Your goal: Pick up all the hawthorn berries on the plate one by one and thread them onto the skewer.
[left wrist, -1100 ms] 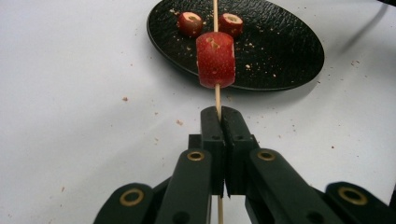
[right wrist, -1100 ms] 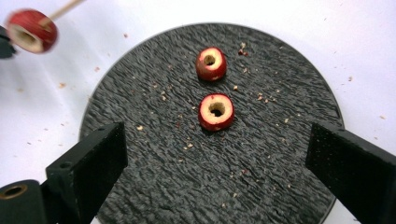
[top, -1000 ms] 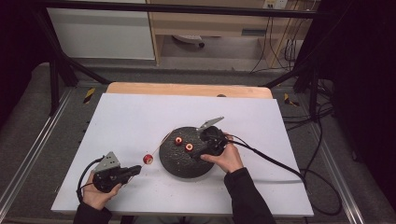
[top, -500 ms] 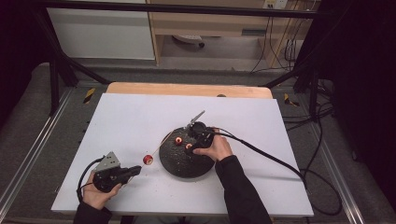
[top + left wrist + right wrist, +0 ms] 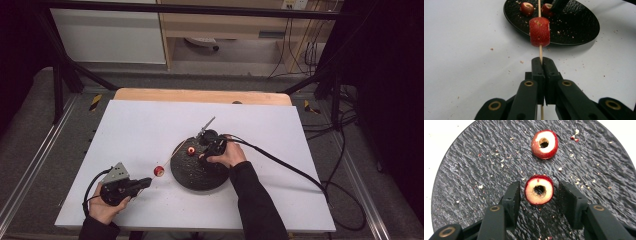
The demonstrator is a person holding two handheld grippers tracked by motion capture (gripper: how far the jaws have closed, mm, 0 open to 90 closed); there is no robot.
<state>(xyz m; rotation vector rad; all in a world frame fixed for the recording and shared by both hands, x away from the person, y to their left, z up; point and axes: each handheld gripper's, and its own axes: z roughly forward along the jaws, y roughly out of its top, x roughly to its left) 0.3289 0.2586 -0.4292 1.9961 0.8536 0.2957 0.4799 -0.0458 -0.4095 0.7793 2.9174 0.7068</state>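
My left gripper is shut on a thin wooden skewer just above the white table. A red fruit piece is threaded on the skewer a little past the jaws. In the high view the left gripper sits at the front left, and the skewer slants up toward the black plate. My right gripper is open, its jaws standing on either side of a cored red fruit piece that lies on the plate. A second cored piece lies just beyond.
The plate is dusted with crumbs, and more crumbs lie on the white table around it. A wooden strip borders the table's far edge. A black cable trails right from the right gripper.
The right gripper has moved left across the plate and now stands around one fruit piece. The left gripper and its skewer have stayed in place.
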